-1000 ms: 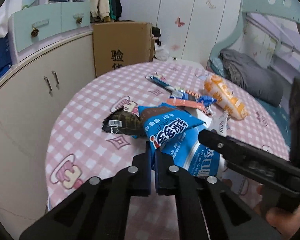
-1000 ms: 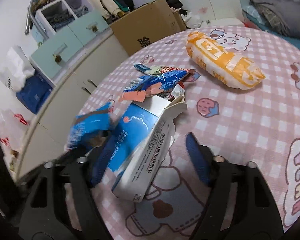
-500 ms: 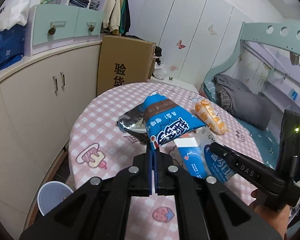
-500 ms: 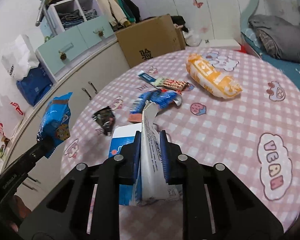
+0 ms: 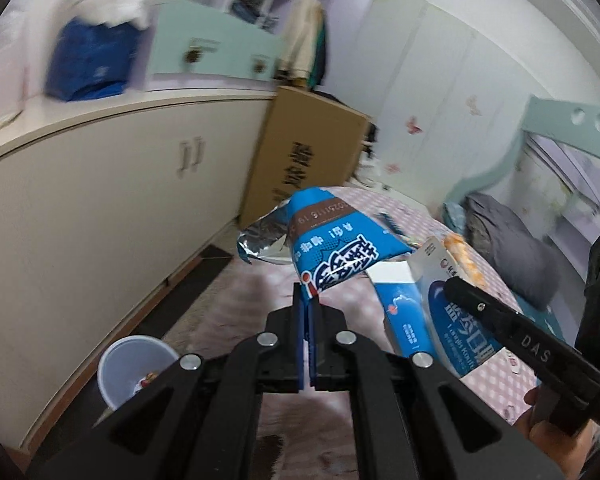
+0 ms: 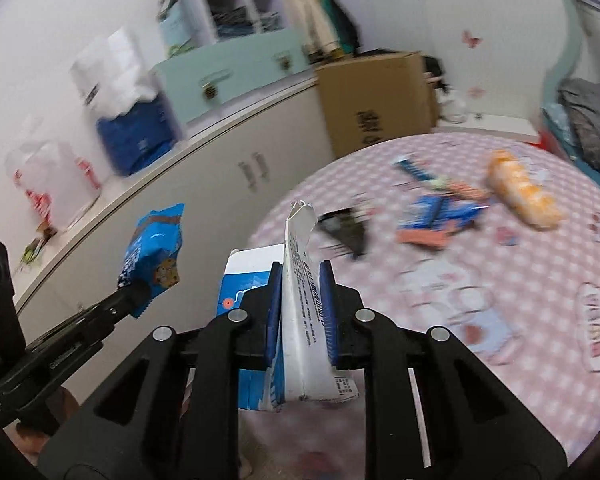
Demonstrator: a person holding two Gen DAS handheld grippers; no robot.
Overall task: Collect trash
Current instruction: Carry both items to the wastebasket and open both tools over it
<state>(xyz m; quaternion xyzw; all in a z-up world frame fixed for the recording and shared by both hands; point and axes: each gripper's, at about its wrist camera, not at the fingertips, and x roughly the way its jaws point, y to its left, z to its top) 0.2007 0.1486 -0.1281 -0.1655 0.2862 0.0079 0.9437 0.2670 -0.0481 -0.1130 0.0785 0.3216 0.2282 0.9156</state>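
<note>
My left gripper is shut on a blue snack bag with a silver torn mouth, held in the air off the table's left edge. The bag also shows in the right wrist view. My right gripper is shut on a flattened blue and white carton, seen in the left wrist view too. A white trash bin stands on the floor below left of the left gripper. More wrappers, a black wrapper and an orange bag lie on the pink checked table.
A cream cabinet runs along the left wall close to the table. A cardboard box stands at its far end. A bed with a grey blanket lies to the right of the table.
Both grippers have swung left with their loads, away from the table's middle and toward its left edge. The bin has come closer in the left wrist view.
</note>
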